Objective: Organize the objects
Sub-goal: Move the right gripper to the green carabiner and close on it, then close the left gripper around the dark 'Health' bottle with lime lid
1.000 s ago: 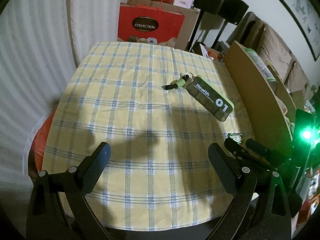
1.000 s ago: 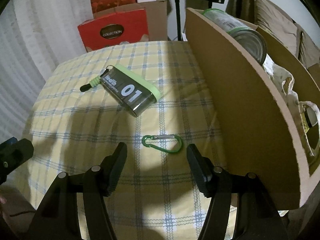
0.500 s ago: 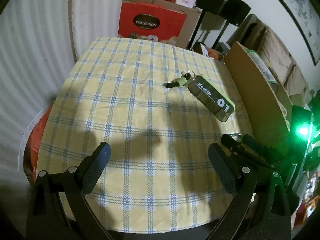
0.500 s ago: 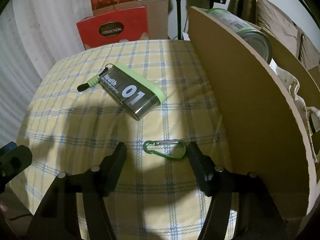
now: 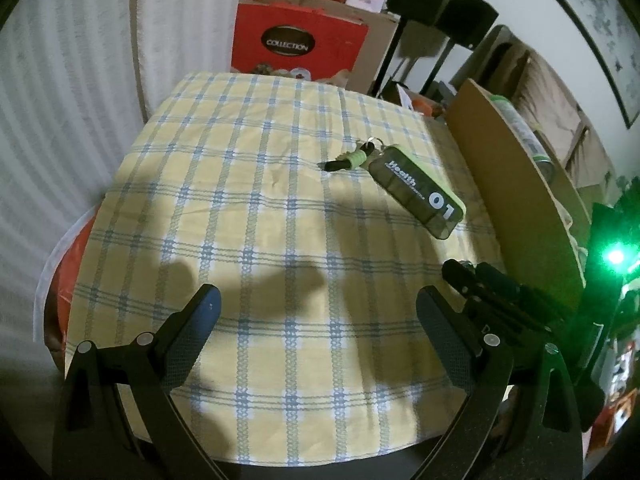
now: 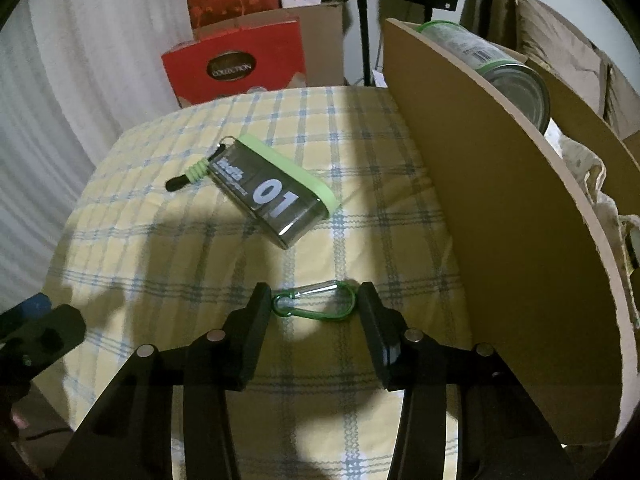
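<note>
1. The green carabiner (image 6: 315, 303) lies flat on the checked tablecloth (image 6: 200, 248) near the table's near right edge. Its long axis runs left to right across my right wrist view, the right end tipped slightly away from me and the silver gate on its far side.
2. My right gripper (image 6: 315, 312) brackets it: one fingertip sits at each end, right up against the clip. I cannot tell whether the pads are pressing on it. The jaws have just been closing, from well apart a second ago to this narrow stance with the clip between them.
3. Farther off and a little left lies the dark case (image 6: 276, 200) marked "01", with a green edge; its long axis runs diagonally, near right to far left, where its lanyard (image 6: 192, 174) trails off. It sits where it did a second ago.
4. The cardboard box (image 6: 520, 220) stands along the right of the table, with a tin can (image 6: 508, 76) inside.
5. My left gripper (image 5: 316, 316) hovers wide open over bare cloth at the near left, holding nothing, unchanged.
</note>
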A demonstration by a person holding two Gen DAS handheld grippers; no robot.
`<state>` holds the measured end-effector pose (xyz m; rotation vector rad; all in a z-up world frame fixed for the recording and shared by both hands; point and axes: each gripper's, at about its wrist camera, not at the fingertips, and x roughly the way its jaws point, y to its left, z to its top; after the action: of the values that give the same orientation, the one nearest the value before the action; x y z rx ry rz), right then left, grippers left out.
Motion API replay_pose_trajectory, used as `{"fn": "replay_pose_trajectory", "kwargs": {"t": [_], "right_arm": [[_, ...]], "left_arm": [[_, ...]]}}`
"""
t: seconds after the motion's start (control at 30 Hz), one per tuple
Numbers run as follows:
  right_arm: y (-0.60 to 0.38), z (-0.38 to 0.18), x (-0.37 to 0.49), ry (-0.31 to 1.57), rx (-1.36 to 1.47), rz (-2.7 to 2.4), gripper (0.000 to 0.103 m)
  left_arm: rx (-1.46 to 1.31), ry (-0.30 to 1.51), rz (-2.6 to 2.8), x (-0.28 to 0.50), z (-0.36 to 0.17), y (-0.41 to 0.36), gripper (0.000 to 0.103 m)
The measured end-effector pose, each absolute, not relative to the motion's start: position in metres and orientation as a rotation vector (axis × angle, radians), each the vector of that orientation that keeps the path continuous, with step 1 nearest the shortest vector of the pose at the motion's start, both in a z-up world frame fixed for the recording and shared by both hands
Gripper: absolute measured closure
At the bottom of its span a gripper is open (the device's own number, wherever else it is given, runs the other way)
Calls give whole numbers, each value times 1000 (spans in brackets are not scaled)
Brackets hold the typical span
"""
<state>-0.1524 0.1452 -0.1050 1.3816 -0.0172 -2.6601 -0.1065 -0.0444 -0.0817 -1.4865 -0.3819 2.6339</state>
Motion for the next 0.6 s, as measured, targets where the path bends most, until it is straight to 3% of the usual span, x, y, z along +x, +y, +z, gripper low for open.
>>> {"fn": "replay_pose_trajectory", "kwargs": {"t": [0.6], "right_arm": [[148,-66,-132,-68,1227,-2649,58]], "left_arm": [[-1466,-521,2571,-137,-68,-35,5]]}}
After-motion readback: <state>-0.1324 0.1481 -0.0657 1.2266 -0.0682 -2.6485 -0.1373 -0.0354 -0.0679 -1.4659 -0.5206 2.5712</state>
